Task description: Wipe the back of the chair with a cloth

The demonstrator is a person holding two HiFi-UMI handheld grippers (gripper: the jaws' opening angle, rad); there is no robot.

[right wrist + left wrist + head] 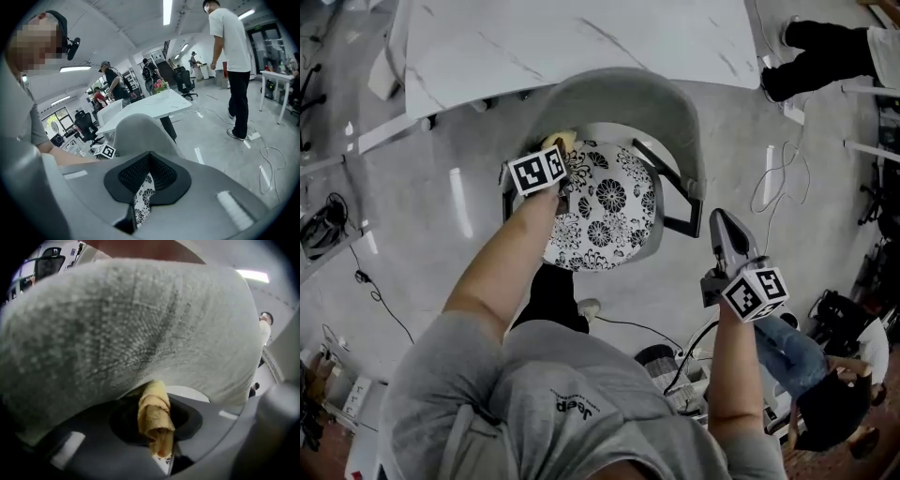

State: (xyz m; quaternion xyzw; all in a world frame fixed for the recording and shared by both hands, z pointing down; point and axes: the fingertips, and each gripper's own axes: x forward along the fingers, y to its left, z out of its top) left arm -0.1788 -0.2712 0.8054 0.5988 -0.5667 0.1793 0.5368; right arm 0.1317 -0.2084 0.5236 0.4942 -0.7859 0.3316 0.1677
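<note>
Fingers of the left gripper: closed tight, with the cloth clamped between them.

Left gripper view: the cloth is small and mustard-yellow, rolled and creased into a narrow twist. Its upper end reaches the chair back, a curved pale grey woven fabric that fills most of the frame. The weave and the cloth's folds are legible in this view only.

Right gripper view: the fingers of the right gripper are drawn in to a thin slit and hold nothing. A strip of black-and-white floral seat cushion shows through the slit. Beyond are the grey chair back, a white table and a standing person in a white shirt and dark trousers. The room at standing height appears in this view only.

Head view: the left gripper is at the left end of the chair back. The cloth lies against the back's inner face, at the rear left edge of the seat cushion. The right gripper is well apart, beyond the seat's right edge and above the floor. The table stands just behind the back's top edge. Both grippers appear together in this view only
</note>
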